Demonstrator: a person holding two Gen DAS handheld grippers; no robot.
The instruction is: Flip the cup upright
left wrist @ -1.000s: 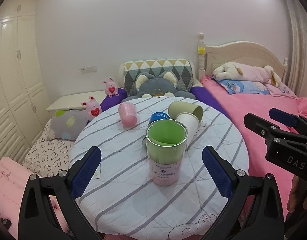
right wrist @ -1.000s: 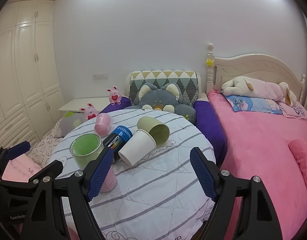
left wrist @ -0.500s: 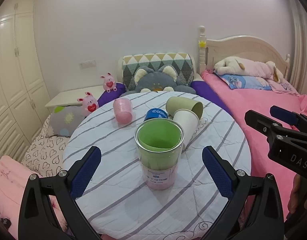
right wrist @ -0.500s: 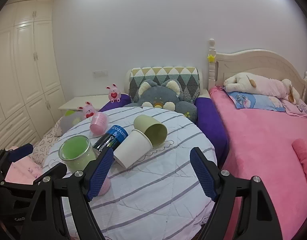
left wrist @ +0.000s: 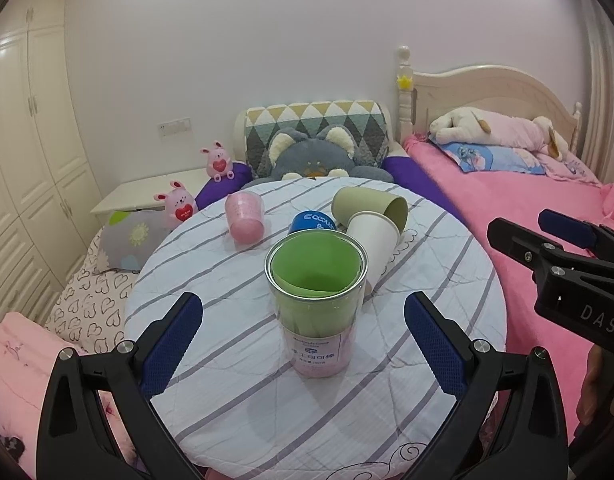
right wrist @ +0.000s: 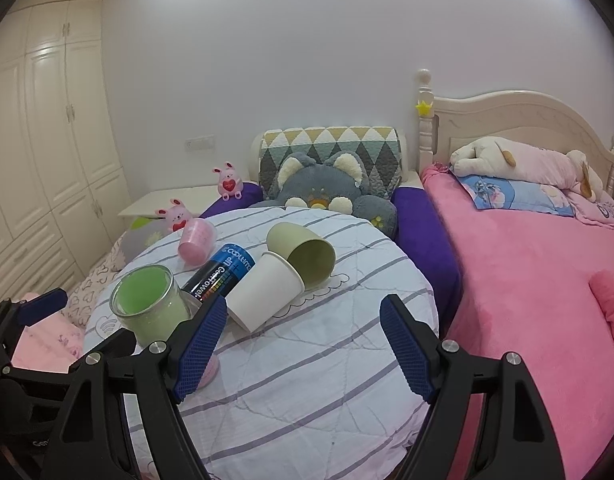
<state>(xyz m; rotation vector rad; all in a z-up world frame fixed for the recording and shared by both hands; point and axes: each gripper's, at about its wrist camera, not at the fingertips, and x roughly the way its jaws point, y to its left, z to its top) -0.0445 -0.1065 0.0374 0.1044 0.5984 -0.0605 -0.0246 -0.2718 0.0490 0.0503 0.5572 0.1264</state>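
Observation:
A clear cup with a green lining [left wrist: 316, 300] stands upright on the round striped table [left wrist: 427, 380], between the open fingers of my left gripper [left wrist: 303, 344], which is empty. It also shows in the right wrist view [right wrist: 149, 304]. A white paper cup [right wrist: 265, 294], an olive green cup [right wrist: 301, 252] and a pink cup [right wrist: 195, 239] lie on their sides further back. My right gripper [right wrist: 303, 344] is open and empty, near the table's right front, apart from the cups.
A blue tube [right wrist: 221, 276] lies among the cups. A pink bed [right wrist: 527, 280] is on the right. A grey plush cushion [right wrist: 323, 184] and pink bunny toys [left wrist: 179, 206] sit behind the table. White wardrobes [right wrist: 47, 140] line the left wall.
Both views have pulled back a little from the table, and the left gripper has moved slightly away from the green-lined cup. Both grippers stay open. No cup has moved.

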